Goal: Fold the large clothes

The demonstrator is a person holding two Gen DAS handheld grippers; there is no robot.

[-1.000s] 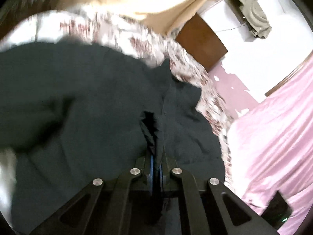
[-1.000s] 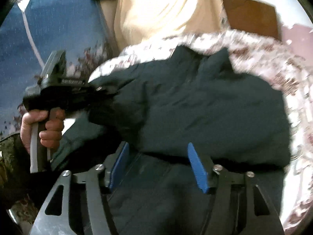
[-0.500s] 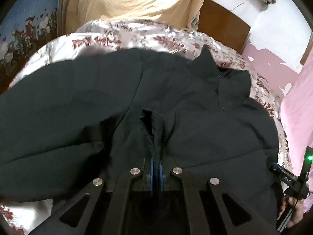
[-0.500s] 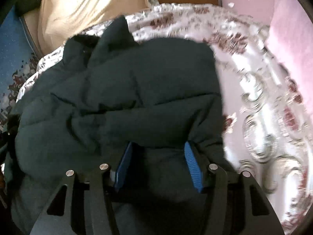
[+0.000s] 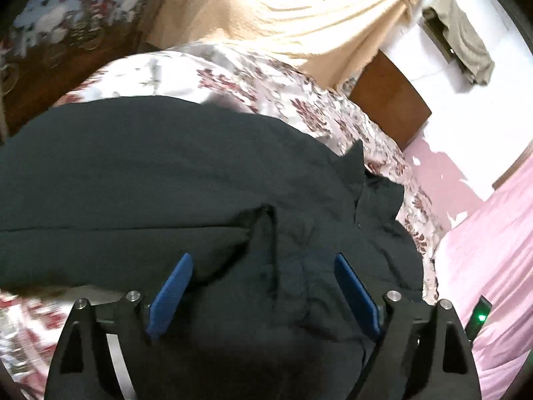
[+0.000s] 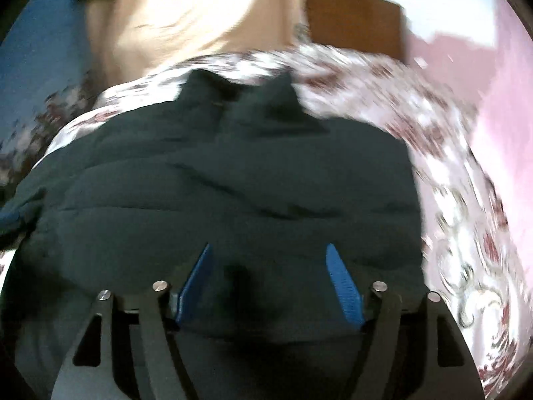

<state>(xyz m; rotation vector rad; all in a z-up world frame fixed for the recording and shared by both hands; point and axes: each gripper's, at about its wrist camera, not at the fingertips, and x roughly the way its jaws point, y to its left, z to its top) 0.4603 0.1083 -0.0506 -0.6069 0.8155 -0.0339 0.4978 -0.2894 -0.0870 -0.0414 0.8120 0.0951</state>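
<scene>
A dark puffy jacket (image 5: 173,180) lies spread on a floral bedspread (image 5: 253,76), its collar (image 5: 353,163) pointing to the far side. My left gripper (image 5: 263,266) is open just above the jacket, blue pads apart, holding nothing. In the right wrist view the same jacket (image 6: 233,183) fills the middle, with its collar (image 6: 240,90) at the far edge. My right gripper (image 6: 269,260) is open over the jacket's near part, empty.
A beige curtain (image 5: 299,16) hangs beyond the bed. A brown wooden board (image 5: 389,103) stands at the bed's far corner. Pink cloth (image 5: 483,250) lies to the right. The floral bedspread (image 6: 466,233) shows bare to the right of the jacket.
My left gripper was shut on a fold of the jacket and has opened, letting it go. The jacket now lies flat. My right gripper stays open and has swung back towards the collar.
</scene>
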